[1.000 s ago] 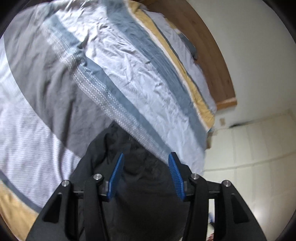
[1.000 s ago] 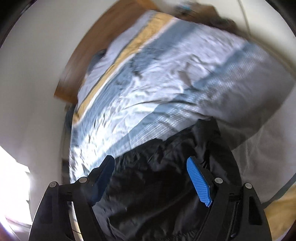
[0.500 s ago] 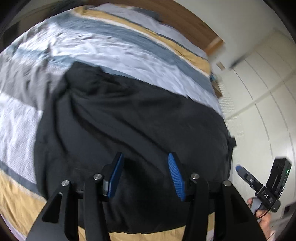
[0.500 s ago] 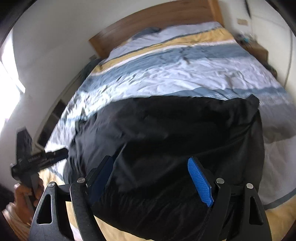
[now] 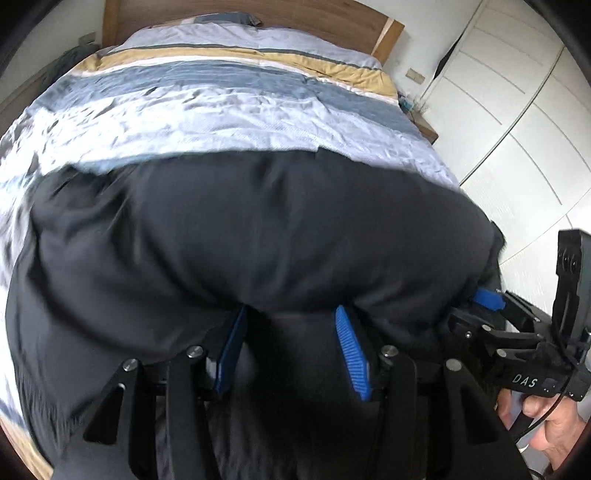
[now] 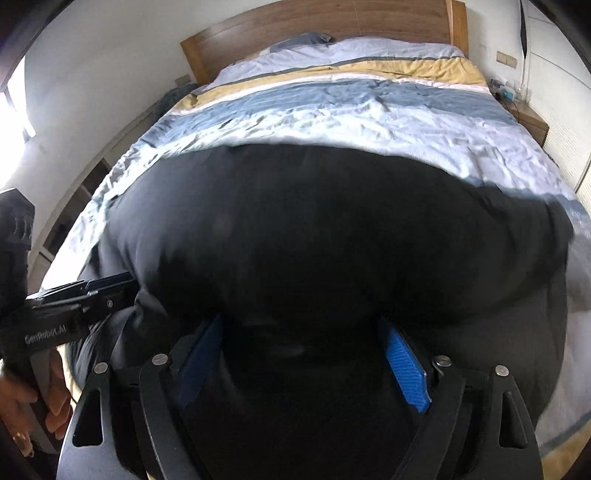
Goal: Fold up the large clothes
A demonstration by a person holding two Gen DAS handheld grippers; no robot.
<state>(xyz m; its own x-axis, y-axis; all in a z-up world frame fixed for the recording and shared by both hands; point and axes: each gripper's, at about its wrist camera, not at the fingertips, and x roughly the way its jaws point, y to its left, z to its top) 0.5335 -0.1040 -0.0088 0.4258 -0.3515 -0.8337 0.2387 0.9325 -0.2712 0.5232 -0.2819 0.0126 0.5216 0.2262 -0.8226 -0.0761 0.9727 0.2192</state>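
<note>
A large black garment (image 5: 258, 229) (image 6: 314, 221) lies spread across the near half of a striped bed, bulging up in a blurred hump. My left gripper (image 5: 290, 314) sits at its near edge with jaws partly apart. Black cloth lies between the blue pads (image 5: 351, 354), whose inner faces show bare, and the hump hides the tips. My right gripper (image 6: 299, 321) is at the same edge further right. Its jaws are opening wide, with cloth lying loose between them. Each view shows the other gripper at its side: the right gripper (image 5: 487, 299), the left gripper (image 6: 110, 284).
The bed has a blue, white and yellow striped duvet (image 5: 221, 99) (image 6: 351, 99) and a wooden headboard (image 6: 332, 26). White wardrobe doors (image 5: 517, 110) and a nightstand (image 6: 532, 122) stand on the right. A person's hands (image 5: 546, 435) (image 6: 22, 402) hold the grippers' handles.
Both views have rolled upright and sunk toward the bed. The garment, bunched by the fingers a second ago, has spread wide over the duvet and now covers the fingertips. The right jaws stand slightly wider.
</note>
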